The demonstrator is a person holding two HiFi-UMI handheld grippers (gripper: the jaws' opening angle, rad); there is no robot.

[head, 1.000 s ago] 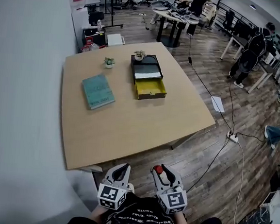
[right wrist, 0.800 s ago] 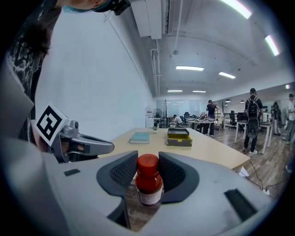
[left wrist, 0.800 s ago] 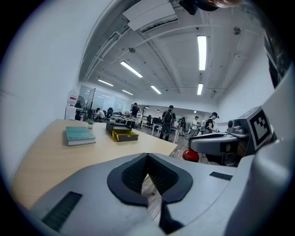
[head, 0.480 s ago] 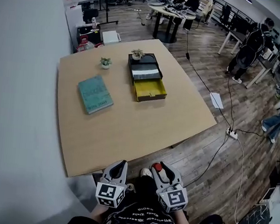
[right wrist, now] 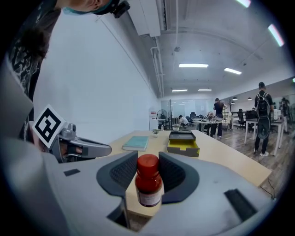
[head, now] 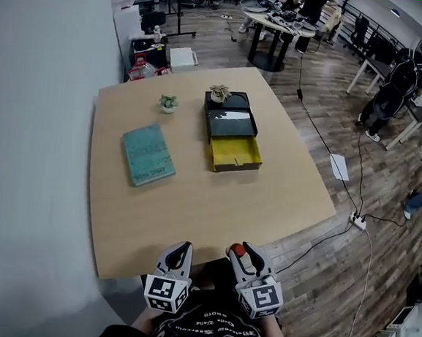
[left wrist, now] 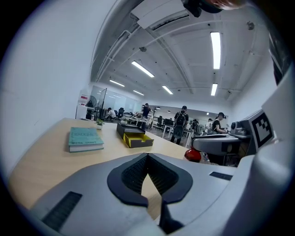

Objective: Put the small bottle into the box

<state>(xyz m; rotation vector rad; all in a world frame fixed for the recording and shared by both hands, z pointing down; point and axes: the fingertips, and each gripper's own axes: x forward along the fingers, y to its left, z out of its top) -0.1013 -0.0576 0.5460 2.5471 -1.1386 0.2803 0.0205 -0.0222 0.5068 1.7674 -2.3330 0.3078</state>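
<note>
You've closed on the desk [head: 191, 225] — right hand-held gripper [head: 247, 259] grasping the bottle [right wrist: 148, 180], left hand-held gripper [head: 177, 255] clenched empty. The box [head: 236, 153] lies well ahead.

On table [head: 192, 214]: book [head: 148, 154] left of box [head: 232, 141]; plant [head: 168, 104] behind book, 2nd plant [head: 219, 93] on box's rear. Bottle [head: 239, 252] in R gripper [head: 244, 254], before table's near edge.

The head camera is looking steeply down at the table [head: 192, 217]; both gripper cameras are facing low across it, sharing the yellow box [head: 235, 153].
</note>
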